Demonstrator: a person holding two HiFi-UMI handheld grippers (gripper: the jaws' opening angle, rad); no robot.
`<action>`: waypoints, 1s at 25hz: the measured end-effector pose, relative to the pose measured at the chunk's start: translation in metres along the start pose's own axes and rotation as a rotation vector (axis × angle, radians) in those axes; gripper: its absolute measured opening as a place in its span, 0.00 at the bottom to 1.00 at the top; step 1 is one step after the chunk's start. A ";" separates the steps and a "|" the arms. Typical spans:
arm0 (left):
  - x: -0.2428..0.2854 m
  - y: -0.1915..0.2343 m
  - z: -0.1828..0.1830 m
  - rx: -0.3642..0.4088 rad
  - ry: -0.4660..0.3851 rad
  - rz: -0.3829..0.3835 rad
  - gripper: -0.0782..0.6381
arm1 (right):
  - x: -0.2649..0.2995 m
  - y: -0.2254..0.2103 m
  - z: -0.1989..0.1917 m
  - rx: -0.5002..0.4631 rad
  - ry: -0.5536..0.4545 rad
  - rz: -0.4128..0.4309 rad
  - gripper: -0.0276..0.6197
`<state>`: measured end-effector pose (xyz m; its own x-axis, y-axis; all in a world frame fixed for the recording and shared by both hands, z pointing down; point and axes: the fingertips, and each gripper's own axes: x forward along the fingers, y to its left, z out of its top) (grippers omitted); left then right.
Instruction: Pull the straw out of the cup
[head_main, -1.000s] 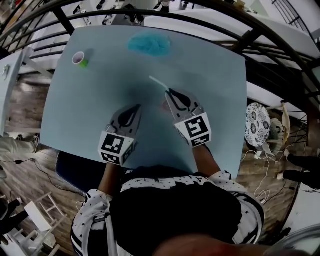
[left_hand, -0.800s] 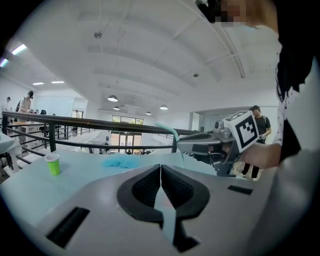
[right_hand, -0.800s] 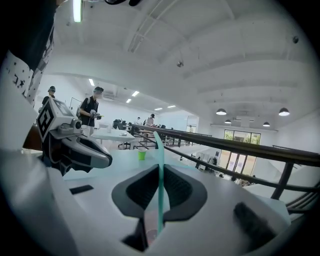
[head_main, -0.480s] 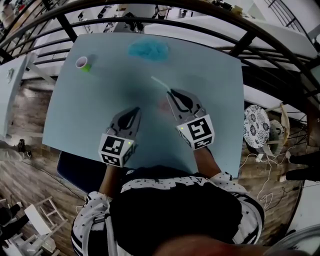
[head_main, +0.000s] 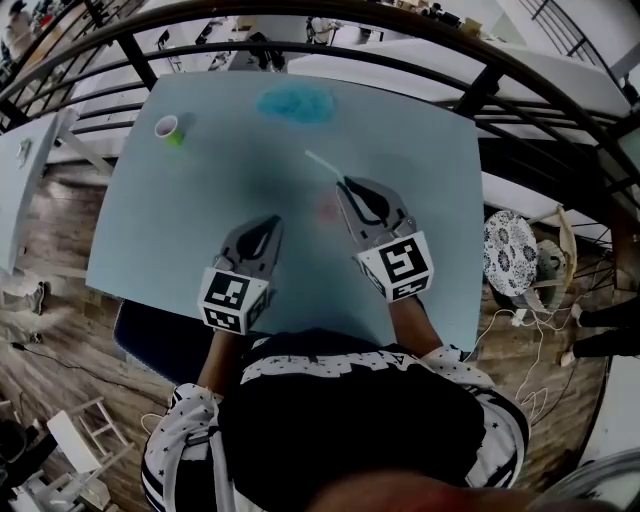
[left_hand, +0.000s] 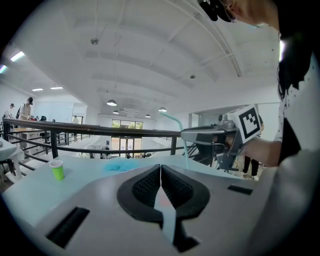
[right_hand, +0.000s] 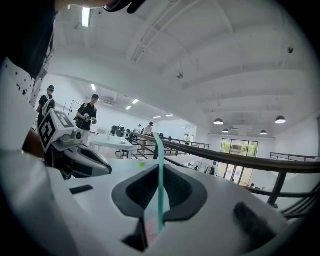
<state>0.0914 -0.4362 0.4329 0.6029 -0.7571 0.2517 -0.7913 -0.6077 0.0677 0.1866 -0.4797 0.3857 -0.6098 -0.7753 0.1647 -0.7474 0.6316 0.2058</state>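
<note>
My right gripper (head_main: 346, 186) is shut on a thin pale teal straw (head_main: 318, 163), which sticks out past its tips over the middle of the light blue table (head_main: 190, 210). In the right gripper view the straw (right_hand: 157, 145) runs upright between the closed jaws. The straw (left_hand: 178, 126) also shows in the left gripper view, held by the right gripper (left_hand: 212, 135). A small green cup (head_main: 168, 128) with a pale rim stands at the table's far left corner, well away from both grippers. My left gripper (head_main: 272, 222) is shut and holds nothing, beside the right one.
A blue patch like a crumpled cloth (head_main: 295, 103) lies at the table's far edge. A dark metal railing (head_main: 480, 85) curves round the table's far and right sides. Wooden floor shows at the left, and a patterned stool (head_main: 512, 250) at the right.
Only the head view has shifted a little. Both grippers hold their places, and the straw stays in the right one.
</note>
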 end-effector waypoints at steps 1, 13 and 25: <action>-0.001 -0.001 0.000 0.000 -0.001 0.000 0.13 | -0.002 0.000 0.001 -0.001 -0.001 -0.001 0.11; -0.006 -0.005 -0.004 -0.005 0.002 -0.007 0.13 | -0.010 0.004 0.002 -0.010 0.002 -0.013 0.11; -0.012 -0.002 -0.004 -0.001 0.000 0.010 0.13 | -0.009 0.008 0.004 -0.011 -0.003 -0.006 0.11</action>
<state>0.0849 -0.4248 0.4333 0.5951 -0.7629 0.2526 -0.7973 -0.5999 0.0666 0.1846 -0.4676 0.3822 -0.6061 -0.7789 0.1610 -0.7479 0.6270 0.2179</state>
